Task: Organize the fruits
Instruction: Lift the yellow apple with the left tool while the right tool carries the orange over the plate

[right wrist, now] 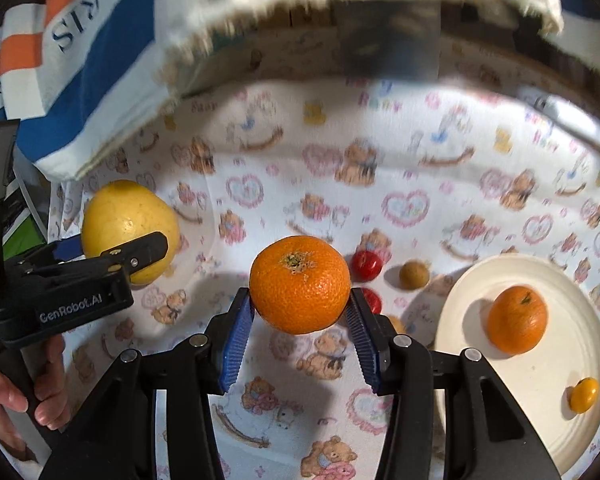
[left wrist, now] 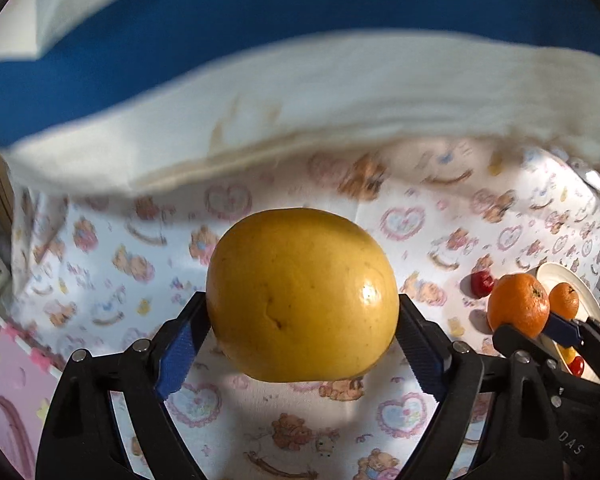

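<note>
A large yellow citrus fruit [left wrist: 300, 292] sits on the teddy-bear cloth, and my left gripper [left wrist: 302, 320] is shut on it, a blue pad against each flank. The right wrist view shows the same fruit [right wrist: 120, 216] at far left with the left gripper [right wrist: 134, 254] on it. My right gripper [right wrist: 300, 312] is shut on a tangerine [right wrist: 300, 280], held a little above the cloth, also seen as the tangerine [left wrist: 518, 304] at the right edge. A white plate [right wrist: 540, 400] at right holds a second tangerine [right wrist: 517, 319] and a small yellow tomato [right wrist: 584, 394].
Two red cherry tomatoes [right wrist: 366, 265] and a small brown fruit [right wrist: 414, 275] lie on the cloth just beyond the right gripper. A white and blue cushion [left wrist: 300, 100] overhangs the far side. A hand [right wrist: 40, 396] grips the left handle. A pink mat [left wrist: 8, 380] lies at left.
</note>
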The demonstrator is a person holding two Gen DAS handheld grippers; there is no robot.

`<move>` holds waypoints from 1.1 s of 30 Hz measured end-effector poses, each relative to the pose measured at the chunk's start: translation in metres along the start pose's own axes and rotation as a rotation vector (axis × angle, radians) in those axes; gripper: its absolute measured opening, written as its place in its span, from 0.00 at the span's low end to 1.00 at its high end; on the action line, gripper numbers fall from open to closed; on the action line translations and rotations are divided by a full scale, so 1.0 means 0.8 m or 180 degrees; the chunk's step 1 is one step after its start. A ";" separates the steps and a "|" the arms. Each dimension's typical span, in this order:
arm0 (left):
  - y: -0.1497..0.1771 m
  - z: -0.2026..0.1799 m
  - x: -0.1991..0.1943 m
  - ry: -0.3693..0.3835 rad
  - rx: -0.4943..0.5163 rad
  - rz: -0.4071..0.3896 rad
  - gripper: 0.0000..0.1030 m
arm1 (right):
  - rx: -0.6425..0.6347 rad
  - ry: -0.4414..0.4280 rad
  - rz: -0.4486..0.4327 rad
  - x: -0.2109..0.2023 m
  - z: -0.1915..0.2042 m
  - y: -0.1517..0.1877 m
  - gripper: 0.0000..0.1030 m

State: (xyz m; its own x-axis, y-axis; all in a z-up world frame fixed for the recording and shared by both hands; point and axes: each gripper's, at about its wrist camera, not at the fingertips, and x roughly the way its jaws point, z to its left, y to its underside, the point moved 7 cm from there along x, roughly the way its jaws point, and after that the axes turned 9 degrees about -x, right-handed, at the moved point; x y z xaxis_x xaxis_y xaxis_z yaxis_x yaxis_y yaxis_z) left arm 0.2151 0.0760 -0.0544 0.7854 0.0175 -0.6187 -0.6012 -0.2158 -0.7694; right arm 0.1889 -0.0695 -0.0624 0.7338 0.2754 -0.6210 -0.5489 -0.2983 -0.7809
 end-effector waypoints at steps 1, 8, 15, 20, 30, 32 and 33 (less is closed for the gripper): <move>-0.001 -0.005 -0.006 0.0019 0.0029 -0.0048 0.86 | -0.0017 0.0034 -0.0067 -0.005 -0.001 -0.003 0.48; -0.004 -0.022 -0.040 0.0180 -0.0016 -0.0142 0.86 | 0.0116 0.0067 -0.0341 -0.044 -0.018 -0.018 0.48; -0.019 -0.034 -0.091 0.0288 -0.0003 -0.0380 0.86 | 0.0088 0.0105 -0.0559 -0.087 -0.019 -0.037 0.48; -0.023 -0.039 -0.131 0.0407 0.0076 -0.0522 0.86 | -0.0096 0.0222 -0.0663 -0.128 -0.028 -0.028 0.48; -0.009 -0.086 -0.161 0.0627 0.0397 -0.0581 0.86 | 0.0055 0.0512 -0.0772 -0.191 -0.118 0.020 0.48; -0.004 -0.094 -0.163 0.0661 0.0447 -0.0579 0.86 | 0.0111 0.0614 -0.0792 -0.194 -0.140 0.026 0.48; -0.001 -0.098 -0.164 0.0687 0.0476 -0.0568 0.86 | 0.0168 0.0649 -0.0811 -0.197 -0.152 0.028 0.48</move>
State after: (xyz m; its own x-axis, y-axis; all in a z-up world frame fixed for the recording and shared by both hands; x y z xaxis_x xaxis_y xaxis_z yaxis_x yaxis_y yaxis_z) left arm 0.1246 -0.0029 0.0399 0.8840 -0.1689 -0.4360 -0.4534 -0.0816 -0.8876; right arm 0.1099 -0.2308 0.0258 0.9123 0.1449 -0.3832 -0.3535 -0.1943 -0.9150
